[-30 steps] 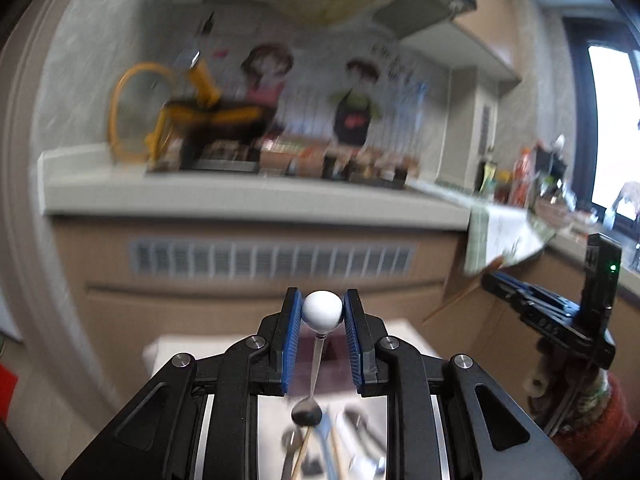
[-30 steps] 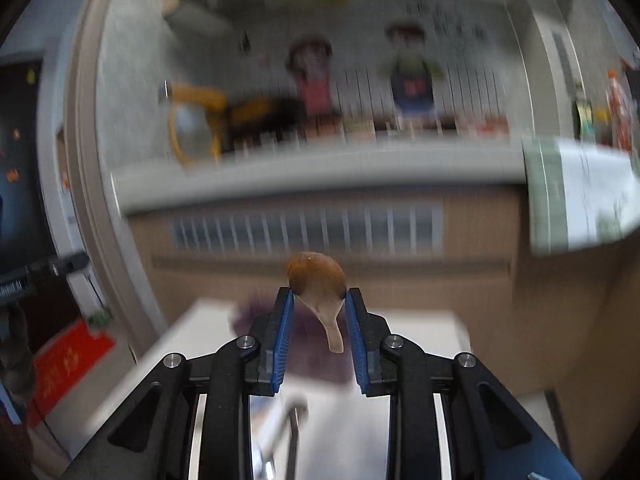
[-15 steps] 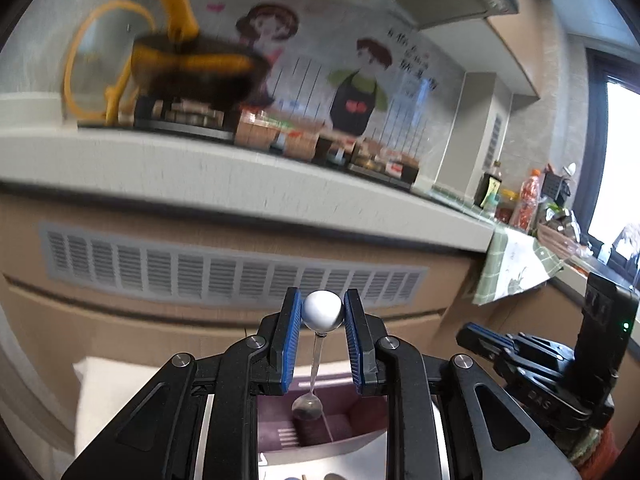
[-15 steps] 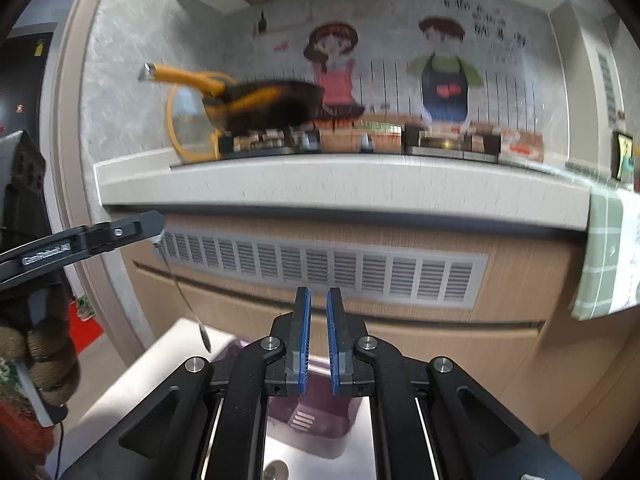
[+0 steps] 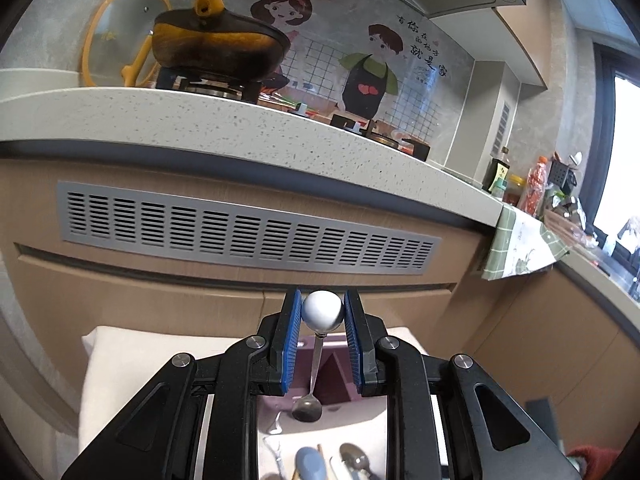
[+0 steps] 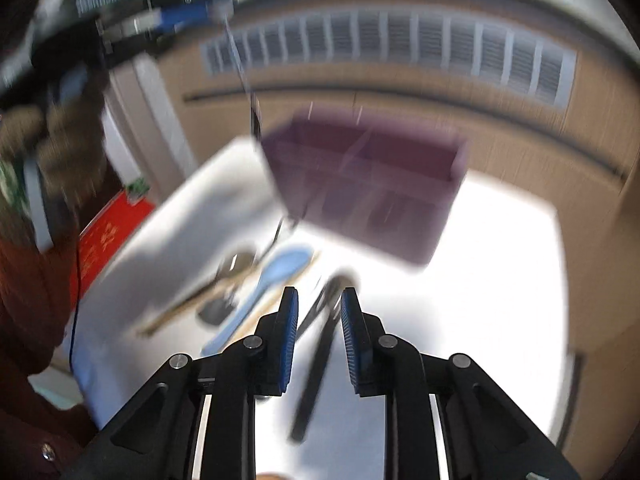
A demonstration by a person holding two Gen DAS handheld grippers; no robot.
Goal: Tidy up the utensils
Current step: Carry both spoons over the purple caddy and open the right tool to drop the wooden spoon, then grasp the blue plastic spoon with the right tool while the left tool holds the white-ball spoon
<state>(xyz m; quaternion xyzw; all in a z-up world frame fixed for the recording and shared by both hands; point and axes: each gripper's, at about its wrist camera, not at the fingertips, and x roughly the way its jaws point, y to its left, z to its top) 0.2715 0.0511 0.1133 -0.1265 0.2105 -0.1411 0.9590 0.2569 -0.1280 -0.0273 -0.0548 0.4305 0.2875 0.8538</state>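
My left gripper (image 5: pixel 322 312) is shut on the white ball end of a thin metal spoon (image 5: pixel 316 364). The spoon hangs down with its bowl over the purple organizer (image 5: pixel 334 376). In the blurred right wrist view the same spoon (image 6: pixel 244 80) dangles at the organizer's (image 6: pixel 372 184) left edge. My right gripper (image 6: pixel 318 300) points down at the white table (image 6: pixel 500 280); its jaws are opening with nothing between them. Beneath it lie a black utensil (image 6: pixel 316 364), a pale blue spoon (image 6: pixel 276 272) and a metal spoon (image 6: pixel 232 268).
A kitchen counter (image 5: pixel 240 132) with a vent grille (image 5: pixel 240 232) stands just behind the table. A person's red sleeve (image 6: pixel 24 320) and a red mat (image 6: pixel 108 236) are at the left. Loose utensils (image 5: pixel 354 456) lie at the table's near side.
My right gripper held a brown spoon a second ago, then stood shut and empty; now it has tipped down over the table with jaws apart. My left gripper has carried its spoon over the organizer.
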